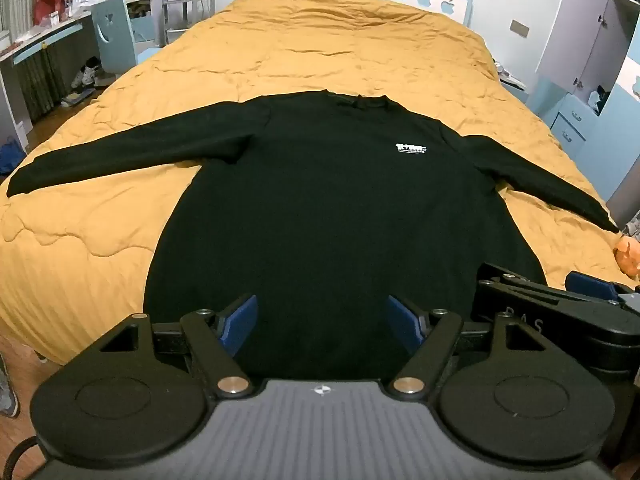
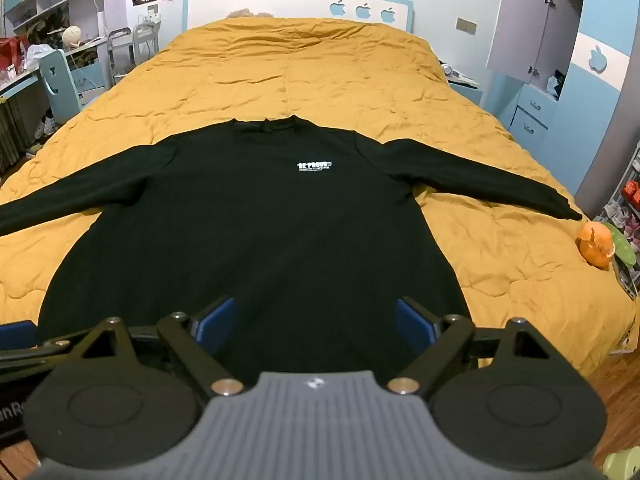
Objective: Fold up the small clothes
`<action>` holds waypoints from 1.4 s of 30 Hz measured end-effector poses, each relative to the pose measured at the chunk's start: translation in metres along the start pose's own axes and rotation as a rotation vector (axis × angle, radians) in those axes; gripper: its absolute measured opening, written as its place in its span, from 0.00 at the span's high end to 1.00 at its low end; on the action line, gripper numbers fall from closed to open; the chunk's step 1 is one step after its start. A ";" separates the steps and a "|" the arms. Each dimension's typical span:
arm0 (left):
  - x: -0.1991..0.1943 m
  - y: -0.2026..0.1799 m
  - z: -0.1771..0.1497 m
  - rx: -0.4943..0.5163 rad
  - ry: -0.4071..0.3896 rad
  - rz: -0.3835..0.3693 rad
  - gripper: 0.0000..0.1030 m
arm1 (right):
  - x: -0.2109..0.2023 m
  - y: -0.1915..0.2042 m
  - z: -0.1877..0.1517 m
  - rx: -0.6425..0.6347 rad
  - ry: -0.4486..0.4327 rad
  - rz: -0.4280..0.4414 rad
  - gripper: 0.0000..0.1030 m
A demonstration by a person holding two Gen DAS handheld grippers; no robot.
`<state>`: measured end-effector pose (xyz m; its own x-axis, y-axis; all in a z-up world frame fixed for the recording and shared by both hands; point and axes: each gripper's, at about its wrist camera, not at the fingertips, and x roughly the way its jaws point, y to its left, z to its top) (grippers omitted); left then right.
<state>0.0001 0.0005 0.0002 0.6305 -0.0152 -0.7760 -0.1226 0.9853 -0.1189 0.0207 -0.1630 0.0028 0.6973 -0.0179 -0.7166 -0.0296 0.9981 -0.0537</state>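
A black long-sleeved sweatshirt (image 1: 328, 208) lies flat, front up, on the mustard quilt (image 1: 280, 52), both sleeves spread out sideways and a small white logo on the chest. It also shows in the right wrist view (image 2: 256, 232). My left gripper (image 1: 322, 326) is open and empty above the sweatshirt's hem at the near edge of the bed. My right gripper (image 2: 314, 326) is open and empty, also over the hem, just to the right of the left one; part of it shows in the left wrist view (image 1: 560, 312).
An orange peel (image 2: 596, 244) sits at the bed's right edge near the right cuff. A blue chair (image 1: 116, 36) and cluttered desk stand left of the bed. Blue drawers (image 2: 532, 116) and a wardrobe stand at right. The headboard (image 2: 296, 6) is at the far end.
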 end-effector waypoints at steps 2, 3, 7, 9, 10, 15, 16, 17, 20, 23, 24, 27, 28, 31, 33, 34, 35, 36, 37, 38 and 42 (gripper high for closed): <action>0.000 0.000 0.000 0.002 0.001 0.001 0.17 | 0.000 0.000 0.000 -0.002 0.006 0.000 0.20; 0.000 0.000 0.000 0.004 -0.001 0.003 0.17 | 0.000 0.000 0.000 -0.002 0.007 0.000 0.20; 0.001 0.002 0.000 0.000 0.002 -0.004 0.17 | 0.000 0.000 0.000 -0.005 0.007 -0.003 0.20; 0.002 0.001 0.000 -0.001 0.002 0.000 0.17 | 0.000 0.001 0.000 -0.005 0.009 -0.003 0.20; 0.002 0.001 0.000 0.001 0.001 0.002 0.17 | 0.000 0.001 0.000 -0.005 0.008 -0.003 0.20; 0.004 0.003 0.002 -0.003 0.006 0.000 0.17 | 0.001 -0.002 0.001 -0.003 0.012 -0.002 0.20; 0.004 0.002 -0.001 -0.003 0.003 -0.002 0.17 | 0.000 -0.003 0.001 -0.004 0.012 -0.002 0.20; 0.004 0.003 -0.003 -0.003 0.006 -0.002 0.17 | -0.001 -0.003 0.002 -0.004 0.011 -0.005 0.20; 0.004 0.001 -0.002 0.002 0.007 0.003 0.17 | -0.001 -0.002 0.000 -0.006 0.008 -0.010 0.20; 0.004 0.001 -0.003 0.005 0.007 0.005 0.17 | -0.001 -0.002 0.000 -0.005 0.009 -0.009 0.20; 0.004 0.001 -0.003 0.006 0.008 0.006 0.17 | 0.001 0.001 0.000 -0.003 0.012 -0.012 0.20; 0.004 0.001 -0.002 0.003 0.009 0.004 0.17 | 0.001 0.001 0.000 -0.003 0.012 -0.012 0.20; 0.004 0.001 -0.002 0.003 0.009 0.004 0.17 | 0.001 0.001 0.000 -0.003 0.011 -0.012 0.20; 0.005 0.001 -0.003 0.004 0.009 0.006 0.17 | 0.001 0.001 0.000 -0.003 0.012 -0.011 0.20; 0.004 0.001 -0.003 0.005 0.008 0.006 0.17 | 0.001 0.001 0.000 -0.002 0.014 -0.011 0.20; 0.004 0.001 -0.002 0.005 0.009 0.006 0.17 | 0.001 0.000 0.000 -0.001 0.014 -0.010 0.20; 0.004 0.001 -0.002 0.004 0.009 0.005 0.17 | 0.001 0.000 0.000 -0.001 0.014 -0.010 0.20; 0.004 0.001 -0.002 0.003 0.008 0.005 0.17 | 0.001 0.000 0.000 -0.002 0.013 -0.011 0.20; 0.004 0.001 -0.002 0.004 0.009 0.005 0.17 | 0.002 0.000 0.000 -0.001 0.013 -0.010 0.20; 0.004 0.001 -0.002 0.005 0.008 0.005 0.17 | 0.002 0.000 -0.001 0.000 0.012 -0.011 0.20; 0.004 0.001 -0.002 0.005 0.009 0.006 0.17 | 0.003 -0.002 -0.002 0.002 0.011 -0.011 0.20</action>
<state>0.0009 0.0013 -0.0043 0.6227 -0.0109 -0.7824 -0.1224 0.9862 -0.1112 0.0221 -0.1649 -0.0007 0.6894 -0.0297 -0.7238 -0.0206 0.9980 -0.0605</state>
